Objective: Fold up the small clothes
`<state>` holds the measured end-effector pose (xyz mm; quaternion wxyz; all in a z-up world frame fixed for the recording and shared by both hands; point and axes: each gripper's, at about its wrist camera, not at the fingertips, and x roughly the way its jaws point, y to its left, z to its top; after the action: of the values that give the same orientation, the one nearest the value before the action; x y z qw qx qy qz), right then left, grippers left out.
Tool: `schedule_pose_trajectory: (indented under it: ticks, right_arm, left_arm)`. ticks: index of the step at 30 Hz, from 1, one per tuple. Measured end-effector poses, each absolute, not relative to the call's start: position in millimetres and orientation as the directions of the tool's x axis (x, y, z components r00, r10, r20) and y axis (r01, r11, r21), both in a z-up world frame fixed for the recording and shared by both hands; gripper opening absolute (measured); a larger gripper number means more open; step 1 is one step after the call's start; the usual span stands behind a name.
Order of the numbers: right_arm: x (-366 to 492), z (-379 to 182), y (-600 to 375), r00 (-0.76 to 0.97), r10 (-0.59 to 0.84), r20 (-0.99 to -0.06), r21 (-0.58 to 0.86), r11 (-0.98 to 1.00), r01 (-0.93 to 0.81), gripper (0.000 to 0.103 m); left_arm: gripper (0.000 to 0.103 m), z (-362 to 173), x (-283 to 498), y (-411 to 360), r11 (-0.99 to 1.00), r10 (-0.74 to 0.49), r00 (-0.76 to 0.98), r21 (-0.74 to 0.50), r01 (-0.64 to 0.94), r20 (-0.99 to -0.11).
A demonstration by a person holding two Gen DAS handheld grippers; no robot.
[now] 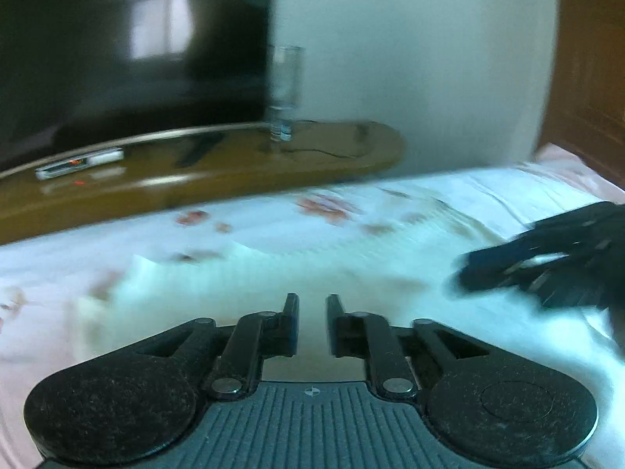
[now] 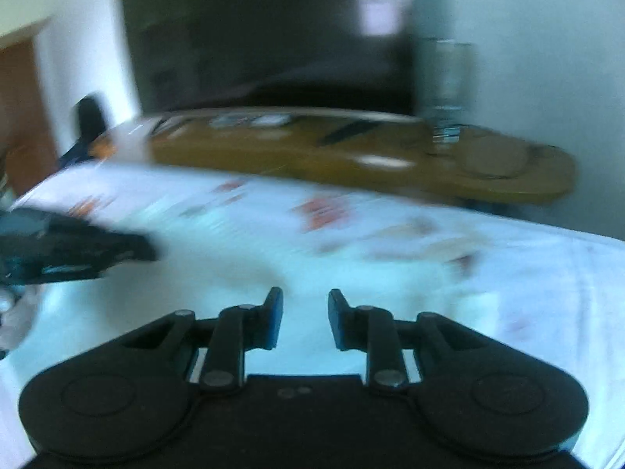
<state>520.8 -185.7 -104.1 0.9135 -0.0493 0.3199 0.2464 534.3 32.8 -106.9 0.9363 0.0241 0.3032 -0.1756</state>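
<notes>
Both views are smeared with motion blur, so fine detail is lost; the left gripper (image 1: 312,305) has its fingers released, a clear gap between them and nothing in it; below and ahead of it lies a pale white garment (image 1: 242,285) spread on the bed (image 1: 554,183), whose sheet is white with reddish flower prints; the garment's near edge runs under the gripper, though whether the fingers touch it cannot be told; the right gripper (image 1: 547,269) shows in the left wrist view as a dark blurred shape at the right, low over the same cloth; in the right wrist view the right gripper (image 2: 305,306) likewise has its fingers released, parted with nothing between them, above the pale garment (image 2: 218,273); the left gripper (image 2: 78,250) appears there as a dark streak at the left edge, close over the fabric; beyond the bed stands a long wooden desk (image 1: 218,179) with a rounded end; on it sit a dark television (image 1: 129,47), a clear glass (image 1: 287,90) near the screen's right edge, and a small white device (image 1: 78,164) toward the left; behind all is a white wall (image 1: 410,58).
</notes>
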Motion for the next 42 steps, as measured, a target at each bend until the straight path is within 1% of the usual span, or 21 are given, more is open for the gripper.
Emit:
schedule_pose_trajectory:
  ticks: [1,2,3,5,9,11,14,16,21,22,23,25,29,32,33,35,36,38,40,41,42]
  right_arm:
    - [511,-107,-172,0.651,0.443,-0.616,0.058,0.850,-0.524,0.024]
    - [505,-111,-161,0.636,0.453,-0.625,0.049,0.835,-0.548,0.024]
    - [500,-115,-154,0.634,0.439,-0.637,0.028,0.835,-0.550,0.024]
    - [498,-124,-154,0.651,0.374,-0.661,-0.015,0.860,-0.510,0.024]
    - [491,-123,-200,0.713,0.252,-0.654,-0.036,0.931,-0.362,0.024]
    - [485,-117,-217,0.709,0.242,-0.662,0.007,0.948,-0.317,0.026]
    - [459,-101,-208,0.720,0.321,-0.616,0.118,0.940,-0.319,0.031]
    - [428,-98,-189,0.715,0.363,-0.598,0.134,0.924,-0.358,0.033]
    - [387,-117,-153,0.682,0.382,-0.624,0.115,0.908,-0.404,0.029]
    - [385,-122,-147,0.675,0.384,-0.631,0.116,0.906,-0.407,0.028]
    - [384,-125,-141,0.674,0.381,-0.633,0.103,0.904,-0.415,0.023]
    - [380,-136,-133,0.677,0.350,-0.648,0.065,0.910,-0.409,0.025]
    - [376,-134,-129,0.708,0.308,-0.635,-0.020,0.910,-0.414,0.029]
    - [362,-130,-167,0.748,0.206,-0.631,-0.066,0.947,-0.316,0.029]
    - [361,-133,-191,0.754,0.161,-0.637,-0.070,0.962,-0.264,0.029]
    - [358,-138,-226,0.762,0.175,-0.623,0.013,0.977,-0.213,0.029]
    - [358,-139,-232,0.763,0.194,-0.617,0.049,0.977,-0.209,0.029]
    - [360,-137,-219,0.765,0.155,-0.625,-0.016,0.977,-0.211,0.029]
    - [360,-128,-209,0.769,0.149,-0.622,-0.023,0.978,-0.208,0.026]
    - [355,-122,-211,0.781,0.163,-0.603,-0.005,0.978,-0.208,0.029]
    - [353,-119,-212,0.795,0.166,-0.584,0.005,0.980,-0.201,0.029]
  left_arm:
    - [0.035,-108,531,28,0.940,-0.303,0.755,-0.050,0.339,-0.582]
    - [0.046,-111,525,26,0.943,-0.289,0.759,-0.037,0.330,-0.584]
    - [0.051,-114,524,29,0.948,-0.272,0.760,-0.030,0.315,-0.590]
    - [0.051,-122,520,49,0.962,-0.230,0.761,-0.025,0.271,-0.607]
    - [0.050,-124,499,105,0.986,-0.153,0.783,-0.039,0.162,-0.603]
    - [0.050,-116,484,117,0.990,-0.136,0.796,-0.107,0.090,-0.589]
    - [0.051,-98,450,93,0.984,-0.177,0.826,-0.124,0.131,-0.536]
    - [0.051,-98,424,73,0.975,-0.217,0.823,-0.153,0.160,-0.525]
    - [0.051,-117,394,30,0.971,-0.235,0.782,-0.104,0.214,-0.577]
    - [0.051,-124,393,26,0.977,-0.206,0.769,-0.090,0.191,-0.605]
    - [0.051,-132,393,24,0.981,-0.186,0.757,-0.075,0.179,-0.626]
    - [0.051,-137,384,25,0.982,-0.177,0.781,-0.056,0.180,-0.599]
    - [0.051,-129,375,44,0.991,-0.112,0.787,-0.015,0.130,-0.606]
    - [0.051,-130,359,88,0.996,-0.085,0.785,-0.042,0.075,-0.614]
    - [0.051,-132,358,99,0.995,-0.101,0.784,-0.078,0.067,-0.612]
    - [0.051,-132,359,108,0.989,-0.120,0.780,-0.145,0.038,-0.614]
    - [0.051,-131,361,103,0.992,-0.102,0.777,-0.125,0.030,-0.621]
    - [0.051,-126,361,88,0.997,-0.070,0.780,-0.055,0.045,-0.621]
    - [0.051,-124,362,84,0.996,-0.084,0.782,-0.078,0.046,-0.618]
    - [0.060,-129,366,81,0.999,-0.050,0.762,-0.042,0.029,-0.645]
    - [0.065,-133,366,78,1.000,-0.024,0.764,-0.011,0.022,-0.645]
